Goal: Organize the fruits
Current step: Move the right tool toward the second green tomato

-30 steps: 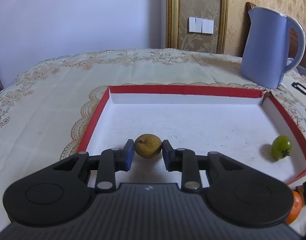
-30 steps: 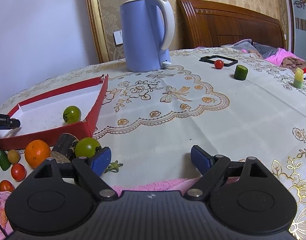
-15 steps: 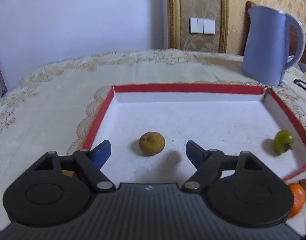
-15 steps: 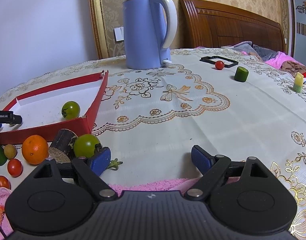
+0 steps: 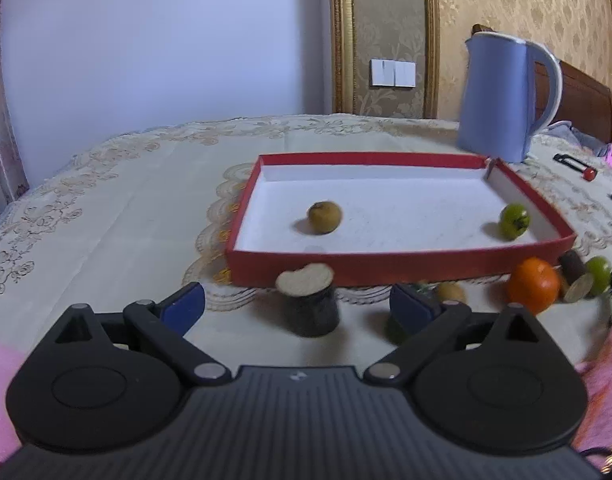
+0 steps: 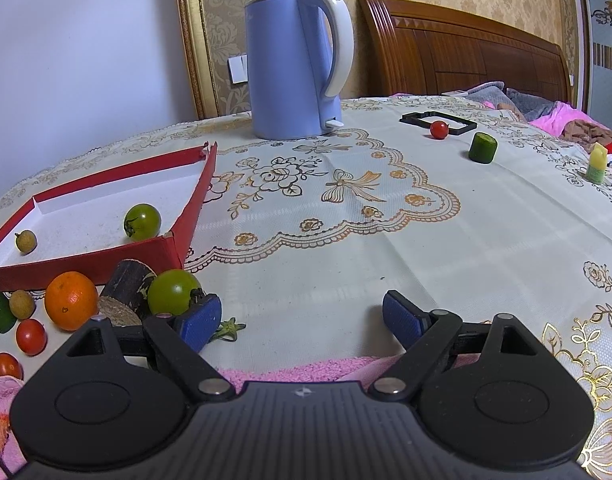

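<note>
A red tray [image 5: 397, 267] with a white floor holds a brown longan [image 5: 324, 217] and a green tomato [image 5: 514, 221]; the tray also shows in the right wrist view [image 6: 86, 260]. My left gripper [image 5: 298, 307] is open and empty, in front of the tray, over an upright wood log piece [image 5: 309, 302]. In front of the tray lie an orange [image 6: 70, 300], a green tomato [image 6: 173, 291], a lying log piece [image 6: 124, 286], a longan [image 6: 21, 303], two red tomatoes [image 6: 30, 336] and a green pepper [image 6: 0, 312]. My right gripper [image 6: 302, 318] is open and empty beside them.
A blue kettle [image 6: 294, 68] stands behind the tray. Far right on the tablecloth are a black frame [image 6: 437, 122] with a red tomato [image 6: 439, 129], a green cylinder [image 6: 483, 148] and a yellow-green piece [image 6: 596, 163]. Pink cloth [image 6: 290, 372] lies at the near edge.
My left gripper opened, let go of the longan in the tray, and pulled back out over the tray's front wall. My right gripper stayed nearly still.
</note>
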Demonstrator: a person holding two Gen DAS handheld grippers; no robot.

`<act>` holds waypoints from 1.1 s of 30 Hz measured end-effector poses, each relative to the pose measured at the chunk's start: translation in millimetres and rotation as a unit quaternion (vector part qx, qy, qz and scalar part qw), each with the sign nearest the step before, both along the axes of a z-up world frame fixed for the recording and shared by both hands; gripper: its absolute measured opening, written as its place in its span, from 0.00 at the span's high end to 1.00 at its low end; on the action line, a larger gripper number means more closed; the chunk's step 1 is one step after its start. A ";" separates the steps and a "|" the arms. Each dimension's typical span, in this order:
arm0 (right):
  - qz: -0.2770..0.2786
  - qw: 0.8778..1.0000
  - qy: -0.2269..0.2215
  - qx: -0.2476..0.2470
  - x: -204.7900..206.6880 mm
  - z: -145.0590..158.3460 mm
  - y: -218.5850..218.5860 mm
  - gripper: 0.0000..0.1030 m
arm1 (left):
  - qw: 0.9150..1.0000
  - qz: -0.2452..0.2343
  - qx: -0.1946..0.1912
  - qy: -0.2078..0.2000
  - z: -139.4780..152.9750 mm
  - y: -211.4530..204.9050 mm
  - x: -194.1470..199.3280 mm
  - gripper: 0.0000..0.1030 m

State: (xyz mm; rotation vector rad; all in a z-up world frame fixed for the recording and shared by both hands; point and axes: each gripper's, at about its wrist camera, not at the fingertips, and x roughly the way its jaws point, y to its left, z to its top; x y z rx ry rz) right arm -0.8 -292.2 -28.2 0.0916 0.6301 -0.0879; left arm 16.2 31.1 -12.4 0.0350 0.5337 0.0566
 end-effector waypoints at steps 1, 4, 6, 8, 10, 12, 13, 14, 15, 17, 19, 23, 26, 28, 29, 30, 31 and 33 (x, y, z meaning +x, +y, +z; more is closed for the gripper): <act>0.000 1.000 0.000 -0.001 0.0 0.0 0.1 0.14 | 1.000 0.006 0.001 0.003 -1.7 2.2 1.6 0.04; 0.000 1.000 0.000 0.000 0.1 -0.1 0.3 0.14 | 1.000 0.017 0.008 0.007 -8.5 7.1 4.4 0.04; 0.000 1.000 0.001 -0.001 0.1 -0.2 0.5 0.14 | 0.999 0.025 0.011 0.017 -10.8 8.5 6.7 0.04; 0.000 1.000 0.001 -0.003 0.1 -0.1 0.6 0.14 | 0.999 0.031 0.013 0.018 -11.7 8.8 5.9 0.03; 0.000 1.000 0.002 -0.004 0.3 -0.1 0.9 0.14 | 0.999 0.038 0.025 0.029 -14.9 8.6 6.8 0.02; 0.000 1.000 0.001 -0.001 0.0 -0.2 0.6 0.14 | 0.998 0.030 0.030 0.036 -17.6 7.4 7.6 0.02; 0.000 1.000 0.000 0.000 0.1 -0.2 0.8 0.14 | 0.998 0.030 0.033 0.035 -18.0 6.6 7.3 0.01; 0.000 1.000 -0.001 0.002 -0.1 -0.2 0.6 0.14 | 0.998 0.029 0.037 0.036 -18.7 5.8 7.2 0.01; 0.001 1.000 -0.004 0.004 -1.0 0.0 -0.3 0.14 | 0.998 0.030 0.039 0.038 -19.5 5.1 7.8 0.00; 0.004 1.000 -0.014 0.012 -3.9 0.9 -1.8 0.14 | 0.998 0.031 0.037 0.040 -19.8 5.9 7.7 0.00; 0.019 1.000 -0.019 0.012 -6.0 2.0 0.0 0.14 | 0.998 0.030 0.026 0.044 -20.4 9.2 8.8 0.00; 0.048 0.998 -0.031 -0.008 -10.6 5.4 14.3 0.14 | 0.998 0.031 -0.009 0.056 -20.6 18.1 11.8 0.00; 0.082 0.996 -0.029 -0.019 -11.9 9.2 28.2 0.15 | 0.997 0.033 -0.025 0.060 -20.8 22.2 13.0 0.00; 0.099 0.994 -0.031 -0.030 -12.0 11.3 37.0 0.17 | 0.997 0.033 -0.023 0.059 -20.5 21.2 12.6 0.00; 0.110 0.993 -0.028 -0.038 -10.9 11.7 41.2 0.17 | 0.997 0.033 -0.024 0.060 -20.4 20.8 12.6 0.00; 0.120 0.992 -0.025 -0.042 -9.5 12.3 45.1 0.17 | 0.997 0.033 -0.025 0.059 -20.1 20.3 12.4 0.00; 0.127 0.991 -0.024 -0.042 -8.3 12.8 47.8 0.18 | 0.997 0.033 -0.025 0.059 -20.1 19.7 12.2 0.00; 0.135 0.989 -0.021 -0.048 -4.5 12.9 51.8 0.24 | 0.997 0.033 -0.026 0.059 -20.3 20.5 12.1 0.00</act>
